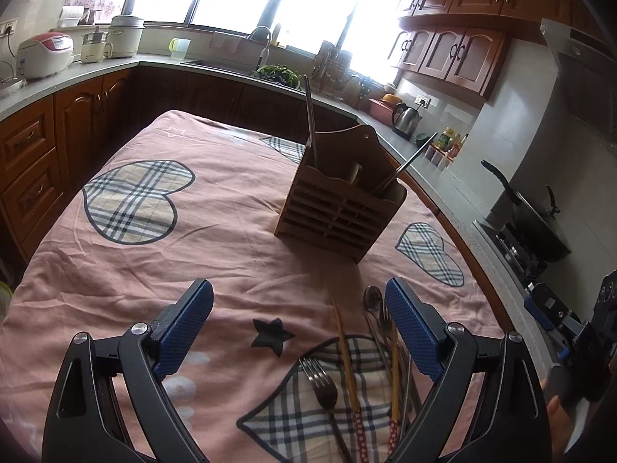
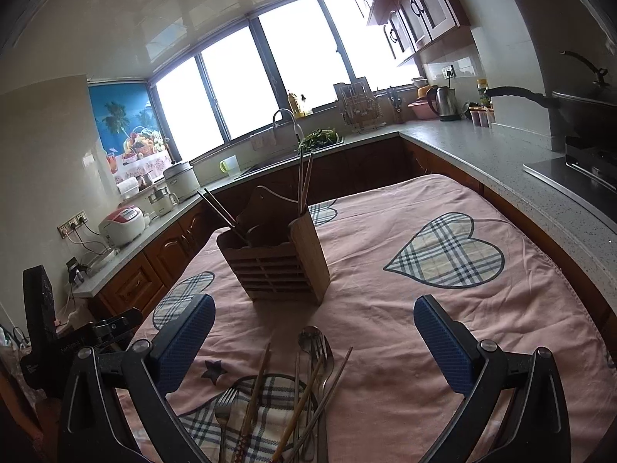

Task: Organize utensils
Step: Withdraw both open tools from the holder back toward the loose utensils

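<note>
- A pink cloth with plaid hearts and a dark star covers the table; it is creased in places.
- A wooden caddy stands upright near the middle of the cloth, its slatted front toward the cameras.
- Chopsticks stick up from one compartment of the caddy, and metal sticks lean out of another.
- Loose utensils lie on the near edge of the cloth over a plaid heart: a fork, wooden chopsticks with patterned red ends, a spoon and further metal pieces in a crossed pile.
- The left gripper hangs above the cloth with its blue pads spread wide, nothing between them; its right pad sits just beside the pile.
- The right gripper is likewise spread and empty, above the same pile.
- The room is a kitchen: grey counters run in a U around the table, with brown cabinets below and above.
- Bright windows fill the far wall over a sink and tap.
- A rice cooker and pots sit on one counter; a kettle and a black wok on a stove sit on the other.
</note>
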The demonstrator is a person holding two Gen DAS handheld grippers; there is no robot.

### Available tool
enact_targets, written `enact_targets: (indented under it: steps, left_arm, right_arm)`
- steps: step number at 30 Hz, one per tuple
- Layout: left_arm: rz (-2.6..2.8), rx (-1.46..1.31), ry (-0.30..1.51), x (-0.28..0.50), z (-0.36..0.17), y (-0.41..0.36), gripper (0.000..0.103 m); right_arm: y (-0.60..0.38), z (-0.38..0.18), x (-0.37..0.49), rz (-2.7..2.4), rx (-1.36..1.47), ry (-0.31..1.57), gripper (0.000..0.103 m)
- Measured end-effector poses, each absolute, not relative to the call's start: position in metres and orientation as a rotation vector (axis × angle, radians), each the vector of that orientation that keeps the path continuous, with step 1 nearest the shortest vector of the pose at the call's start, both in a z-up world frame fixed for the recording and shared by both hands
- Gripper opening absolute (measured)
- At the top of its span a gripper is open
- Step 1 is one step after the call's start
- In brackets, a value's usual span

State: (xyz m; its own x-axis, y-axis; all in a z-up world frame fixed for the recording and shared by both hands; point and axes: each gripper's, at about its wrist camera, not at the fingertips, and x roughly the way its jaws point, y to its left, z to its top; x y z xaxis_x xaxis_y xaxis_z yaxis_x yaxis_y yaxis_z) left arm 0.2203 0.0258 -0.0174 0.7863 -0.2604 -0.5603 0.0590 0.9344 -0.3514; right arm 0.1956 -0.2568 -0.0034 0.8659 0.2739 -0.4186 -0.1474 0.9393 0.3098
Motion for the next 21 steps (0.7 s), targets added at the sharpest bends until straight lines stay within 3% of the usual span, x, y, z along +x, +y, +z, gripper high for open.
enact_targets:
  steps: [21]
  left_arm:
    - [-0.181,-0.276,0.745,0.211,-0.047,0.01,0.093]
  right_arm:
    - [-0.257,-0.047,0.181,0.211,0.272,0.596,0.103]
